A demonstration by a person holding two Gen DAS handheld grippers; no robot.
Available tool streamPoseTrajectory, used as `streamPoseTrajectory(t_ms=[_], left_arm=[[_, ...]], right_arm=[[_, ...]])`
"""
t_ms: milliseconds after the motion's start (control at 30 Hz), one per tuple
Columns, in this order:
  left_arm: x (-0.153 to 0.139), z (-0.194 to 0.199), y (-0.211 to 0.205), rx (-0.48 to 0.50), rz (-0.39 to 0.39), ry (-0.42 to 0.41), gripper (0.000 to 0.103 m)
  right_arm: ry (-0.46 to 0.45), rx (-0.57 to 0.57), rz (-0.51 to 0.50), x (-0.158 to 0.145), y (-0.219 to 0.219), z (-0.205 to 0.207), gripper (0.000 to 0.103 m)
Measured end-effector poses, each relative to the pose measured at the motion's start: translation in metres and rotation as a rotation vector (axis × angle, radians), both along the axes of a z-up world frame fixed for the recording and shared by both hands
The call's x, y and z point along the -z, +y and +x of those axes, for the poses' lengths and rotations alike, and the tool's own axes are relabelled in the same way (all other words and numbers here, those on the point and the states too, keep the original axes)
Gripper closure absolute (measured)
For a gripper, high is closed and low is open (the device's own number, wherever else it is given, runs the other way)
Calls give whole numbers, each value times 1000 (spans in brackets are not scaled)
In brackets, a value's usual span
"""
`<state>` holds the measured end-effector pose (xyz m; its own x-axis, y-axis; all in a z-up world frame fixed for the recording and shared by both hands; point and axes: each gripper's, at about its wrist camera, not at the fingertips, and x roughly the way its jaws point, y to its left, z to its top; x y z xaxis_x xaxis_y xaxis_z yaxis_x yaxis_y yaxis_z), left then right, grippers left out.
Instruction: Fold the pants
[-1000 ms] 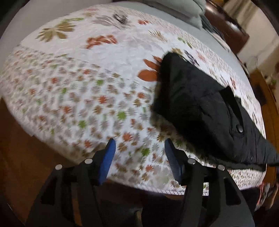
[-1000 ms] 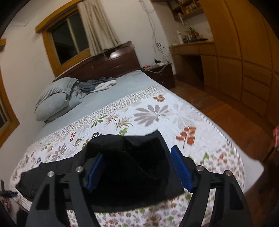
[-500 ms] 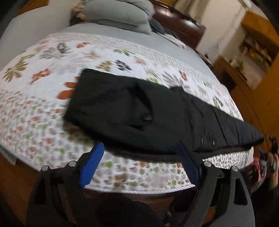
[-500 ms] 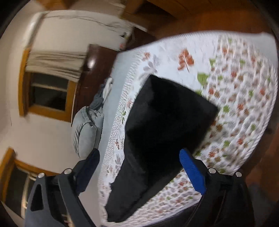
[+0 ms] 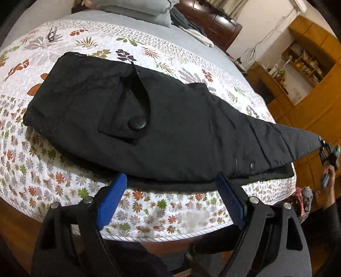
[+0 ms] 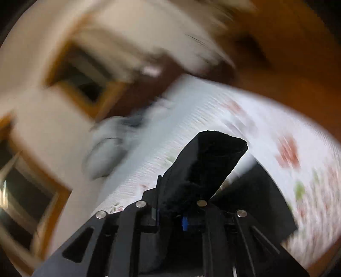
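Note:
Black pants [image 5: 170, 119] lie flat across the floral quilt [image 5: 149, 213], waist end to the left, a buttoned pocket flap facing up. My left gripper [image 5: 170, 183] hovers at the pants' near edge with its jaws wide and still opening; no fabric is pinched between the blue pads [image 5: 110, 200]. At the far right, my right gripper [image 5: 321, 141] holds the leg end lifted off the bed. The blurred right wrist view shows the right gripper [image 6: 177, 211] closing, its jaws clamped on the black leg fabric [image 6: 208, 162], which stands up in front of the camera.
Grey pillows [image 5: 136, 6] and a pile of clothes [image 5: 187, 25] lie by the dark headboard [image 5: 213, 23]. Wooden cabinets and shelves [image 5: 309, 53] stand at the right. A small dark object [image 5: 51, 34] rests on the quilt's far left. Wooden floor borders the bed.
My left gripper swung along the pants' near edge and its jaws widened. My right gripper went from wide open over the leg end to clamped on it and rose with the fabric.

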<state>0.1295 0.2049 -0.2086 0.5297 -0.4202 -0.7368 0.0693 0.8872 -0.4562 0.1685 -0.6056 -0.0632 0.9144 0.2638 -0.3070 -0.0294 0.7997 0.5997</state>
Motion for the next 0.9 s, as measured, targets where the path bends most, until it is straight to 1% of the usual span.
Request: streamPoseTrajectory(t_ms=[33, 100, 133, 167, 200, 233, 267, 300, 333, 367, 400, 433, 500, 567, 600, 667, 700, 767, 800, 833, 900], left_arm=[[2, 0, 2, -10, -12, 9, 15], [7, 1, 3, -15, -27, 32, 15], [8, 3, 2, -15, -25, 43, 15], [7, 4, 2, -13, -21, 43, 15], [5, 5, 1, -8, -12, 40, 15], [3, 6, -1, -5, -3, 38, 15], [0, 6, -2, -3, -4, 33, 15], [-4, 5, -3, -3, -13, 23, 15], [-6, 7, -3, -7, -21, 17, 14], [-9, 7, -3, -18, -42, 3, 13], [-11, 6, -1, -35, -74, -8, 12], [-11, 7, 0, -49, -103, -8, 12], [-5, 7, 4, -82, -173, 7, 12], [1, 8, 10, -120, -264, 21, 12], [4, 9, 14, -145, -315, 26, 12], [11, 8, 21, -196, -393, 33, 11], [15, 10, 23, -215, -424, 47, 11], [22, 14, 24, -242, -434, 85, 11], [26, 15, 24, -268, -429, 121, 11], [27, 13, 23, -276, -443, 139, 11], [29, 9, 19, -264, -492, 148, 11]], right_arm=[[26, 28, 17, 16, -6, 0, 89], [189, 104, 184, 87, -37, 0, 89], [277, 135, 239, 120, -49, 0, 89], [323, 153, 257, 138, -55, -1, 89], [366, 170, 283, 161, -62, -3, 85], [370, 172, 318, 171, -66, -6, 76], [359, 172, 358, 176, -69, -8, 71], [343, 167, 391, 178, -71, -10, 55], [317, 162, 424, 178, -70, -13, 42], [310, 160, 426, 176, -68, -13, 37], [308, 155, 432, 174, -64, -12, 27], [304, 146, 446, 174, -60, -15, 21], [294, 103, 492, 176, -47, -14, 20], [313, 58, 512, 180, -33, -12, 20], [321, 38, 517, 184, -23, -10, 20], [338, -16, 504, 189, -1, -3, 20], [344, -24, 496, 190, 5, -3, 20], [349, -33, 475, 192, 17, 3, 19], [350, -35, 473, 193, 17, 4, 19], [350, -35, 471, 193, 20, 4, 19], [345, -40, 476, 192, 25, 2, 19]])
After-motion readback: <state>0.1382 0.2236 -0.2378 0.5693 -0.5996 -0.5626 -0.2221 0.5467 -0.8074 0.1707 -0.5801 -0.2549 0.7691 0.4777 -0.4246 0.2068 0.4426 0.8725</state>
